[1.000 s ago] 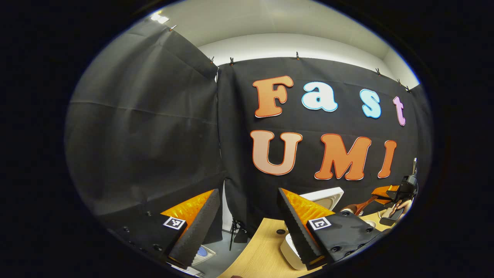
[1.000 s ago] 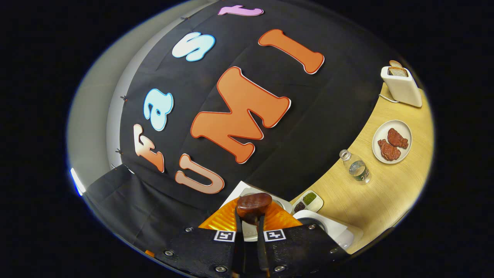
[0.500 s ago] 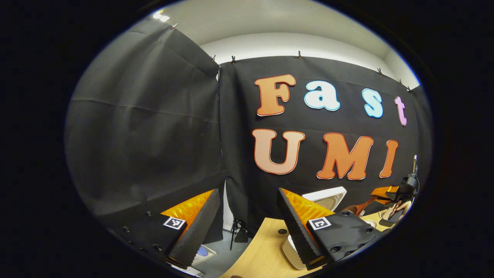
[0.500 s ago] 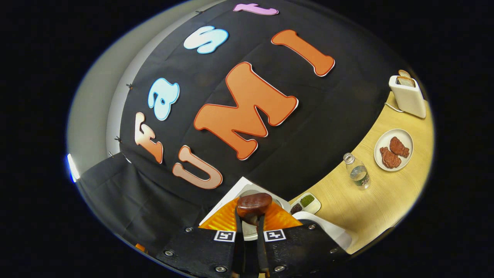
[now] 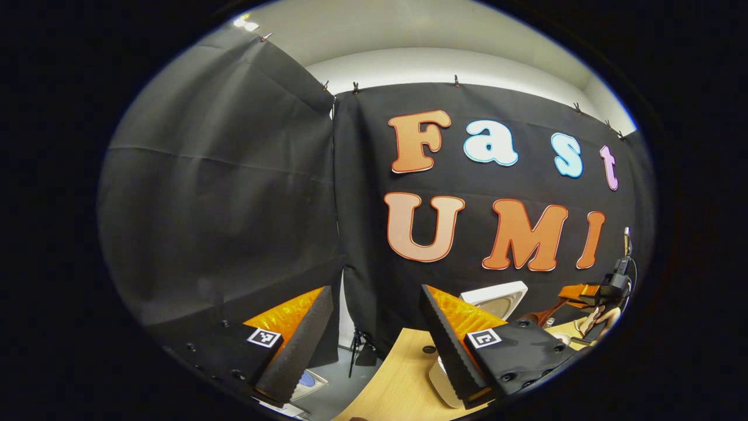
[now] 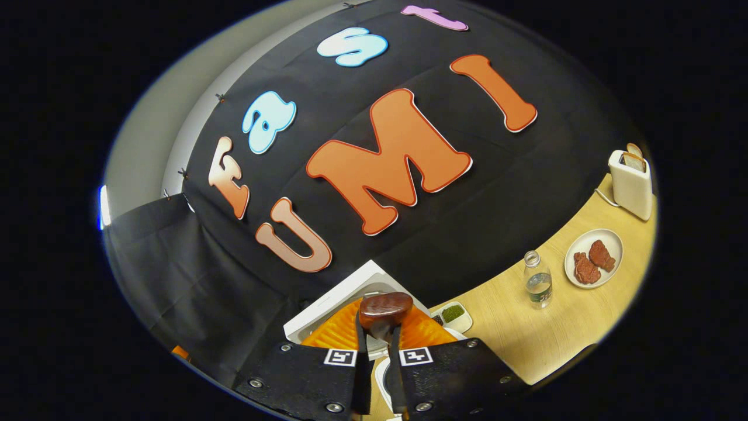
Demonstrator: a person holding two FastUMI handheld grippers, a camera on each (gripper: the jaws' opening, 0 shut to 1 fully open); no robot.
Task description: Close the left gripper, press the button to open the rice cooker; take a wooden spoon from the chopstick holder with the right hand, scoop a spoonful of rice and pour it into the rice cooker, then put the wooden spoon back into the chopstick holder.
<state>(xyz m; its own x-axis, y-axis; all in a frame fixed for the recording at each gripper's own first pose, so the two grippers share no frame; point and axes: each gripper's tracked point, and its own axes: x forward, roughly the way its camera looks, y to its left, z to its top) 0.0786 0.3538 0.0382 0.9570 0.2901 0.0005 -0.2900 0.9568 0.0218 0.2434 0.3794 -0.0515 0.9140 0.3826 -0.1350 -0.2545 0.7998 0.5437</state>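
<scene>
I hold the dark-brown wooden spoon (image 6: 384, 309) pinched in my right gripper (image 6: 378, 351) over the open white rice cooker (image 6: 342, 292) (pouring, likely); left gripper (image 5: 374, 345) gapes empty beside it.

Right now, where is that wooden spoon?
In the right gripper view, the wooden spoon sits low at centre, clamped in the right gripper, its bowl in front of the open rice cooker lid.

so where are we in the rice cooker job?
Done: the white rice cooker's lid stands open. In hand: the right gripper is shut on the dark brown wooden spoon above the cooker; whether it carries rice I cannot tell. Left: pouring, if not done, and returning the spoon. The left gripper is open, idle.
</scene>
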